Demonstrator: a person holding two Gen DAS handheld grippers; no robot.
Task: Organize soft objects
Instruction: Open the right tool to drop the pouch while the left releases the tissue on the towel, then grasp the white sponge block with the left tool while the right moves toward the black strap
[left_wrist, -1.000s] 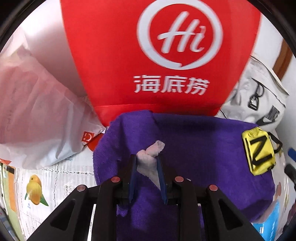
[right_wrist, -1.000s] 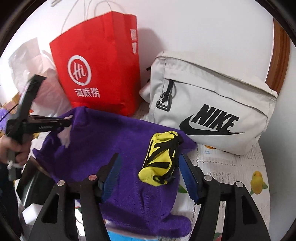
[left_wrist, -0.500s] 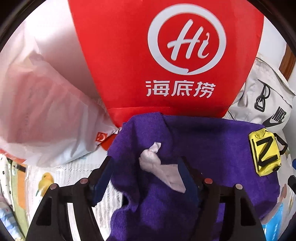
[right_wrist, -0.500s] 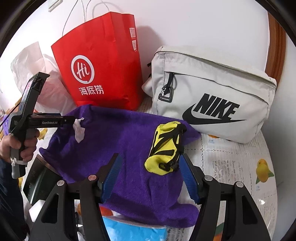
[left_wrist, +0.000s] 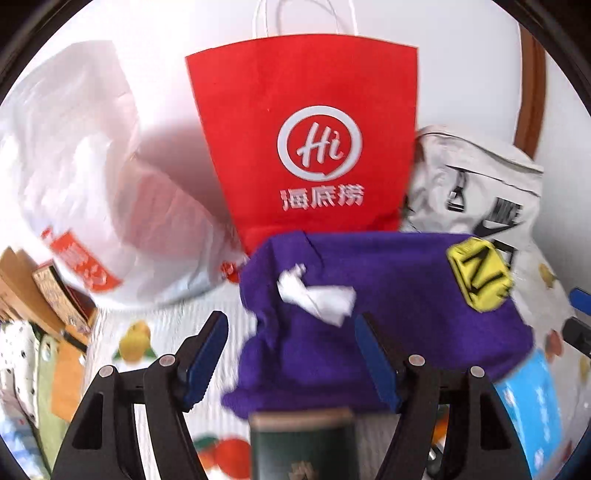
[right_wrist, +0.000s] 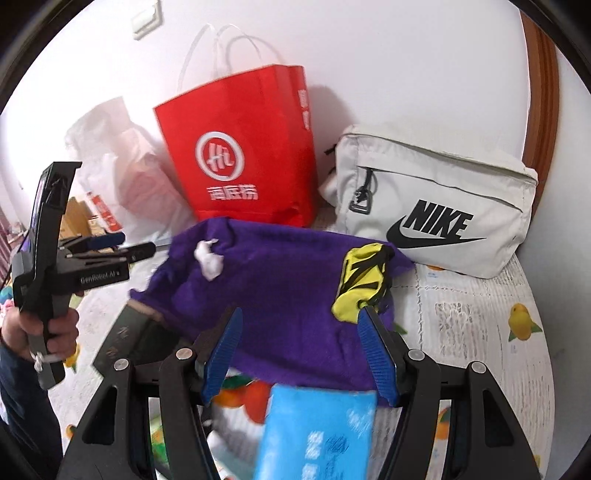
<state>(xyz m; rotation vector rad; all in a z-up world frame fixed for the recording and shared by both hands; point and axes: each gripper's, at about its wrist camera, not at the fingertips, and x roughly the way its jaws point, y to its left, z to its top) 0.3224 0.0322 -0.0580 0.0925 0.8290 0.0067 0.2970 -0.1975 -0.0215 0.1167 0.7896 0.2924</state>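
A purple towel (left_wrist: 388, 306) lies spread over things on the table; it also shows in the right wrist view (right_wrist: 280, 295). A crumpled white tissue (left_wrist: 317, 299) rests on its left part, also seen from the right wrist (right_wrist: 210, 260). A yellow and black pouch (left_wrist: 478, 278) sits on its right part (right_wrist: 364, 284). My left gripper (left_wrist: 291, 350) is open and empty, pulled back from the tissue. It appears in the right wrist view (right_wrist: 122, 245), left of the towel. My right gripper (right_wrist: 299, 350) is open and empty above the towel's near edge.
A red paper bag (right_wrist: 243, 155) and a grey Nike bag (right_wrist: 439, 206) stand against the wall behind the towel. A white plastic bag (left_wrist: 85, 192) lies at the left. A blue packet (right_wrist: 321, 432) and a dark box (right_wrist: 133, 339) sit at the front on the fruit-print tablecloth (right_wrist: 480, 325).
My left gripper opened, let go of the white tissue on the towel, and drew back. My right gripper also drew back and up, staying open.
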